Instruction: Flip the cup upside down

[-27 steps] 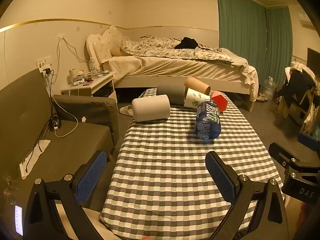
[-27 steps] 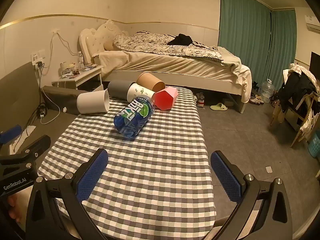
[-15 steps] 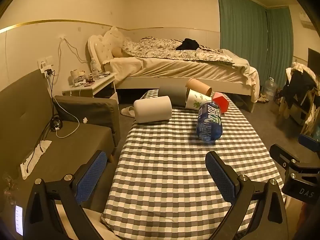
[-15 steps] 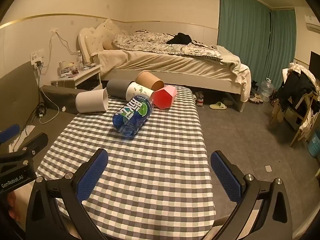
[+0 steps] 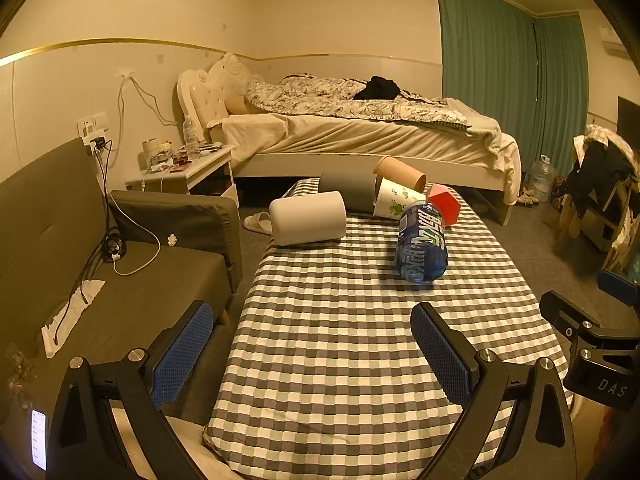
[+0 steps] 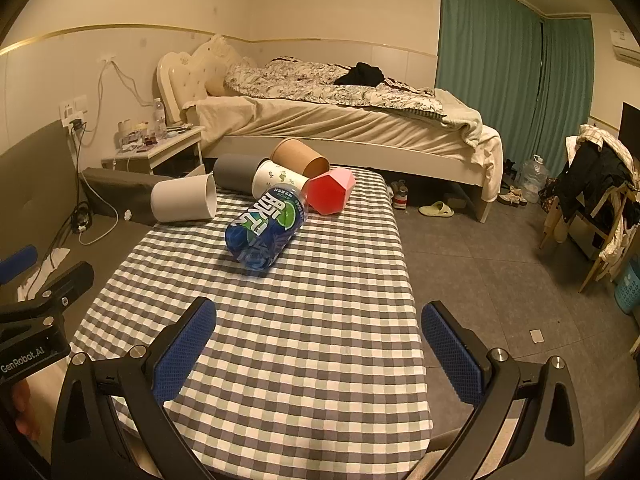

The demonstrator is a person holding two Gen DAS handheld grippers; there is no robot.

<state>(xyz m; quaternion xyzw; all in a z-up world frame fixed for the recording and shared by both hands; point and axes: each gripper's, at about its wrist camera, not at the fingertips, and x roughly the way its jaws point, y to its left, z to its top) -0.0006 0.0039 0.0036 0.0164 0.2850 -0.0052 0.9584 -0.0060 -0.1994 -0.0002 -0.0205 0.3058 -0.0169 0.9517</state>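
Several cups lie on their sides at the far end of the checkered table (image 5: 340, 360): a white cup (image 5: 308, 218) (image 6: 184, 203), a grey cup (image 5: 347, 190) (image 6: 236, 172), a white leaf-print cup (image 5: 394, 199) (image 6: 280, 179), a brown paper cup (image 5: 400, 172) (image 6: 298, 158), a red faceted cup (image 5: 444, 206) (image 6: 332, 196) and a blue printed cup (image 5: 422, 248) (image 6: 266, 232) nearest me. My left gripper (image 5: 312, 352) is open and empty over the near table end. My right gripper (image 6: 318, 356) is open and empty too.
A dark sofa (image 5: 100, 272) with cables stands left of the table. A bed (image 5: 360, 136) and a nightstand (image 5: 184, 168) lie behind. A chair with clothes (image 6: 600, 192) stands at the right. Slippers (image 6: 436, 209) lie on the floor.
Both grippers have drifted slightly; the cups sit a little further right in the left view and left in the right view. Nothing on the table has moved.
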